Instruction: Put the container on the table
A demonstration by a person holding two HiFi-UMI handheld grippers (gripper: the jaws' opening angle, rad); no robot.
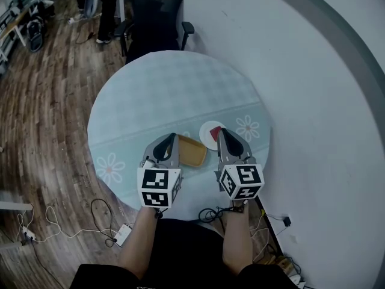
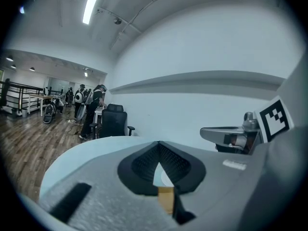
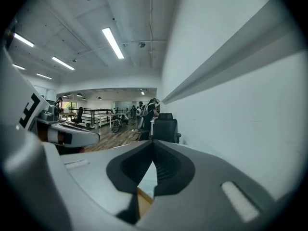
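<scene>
The left gripper (image 1: 172, 139) has its jaws pressed together at the tips with nothing between them. The right gripper (image 1: 221, 132) is clenched the same way and is also empty. Both hover low over the near side of the round table (image 1: 168, 89). The container (image 1: 192, 152), a shallow tan tray, lies on the tablecloth between them, its left edge tucked under the left gripper. Just beyond it sits a small white dish (image 1: 206, 127) with a red piece (image 1: 215, 134) on it. A black chair (image 1: 155, 17) stands at the far side.

The container looks light, stiff and thin-walled, perhaps a little slick. Its raised rim is the likely place to pinch it, gently so it does not tip.
</scene>
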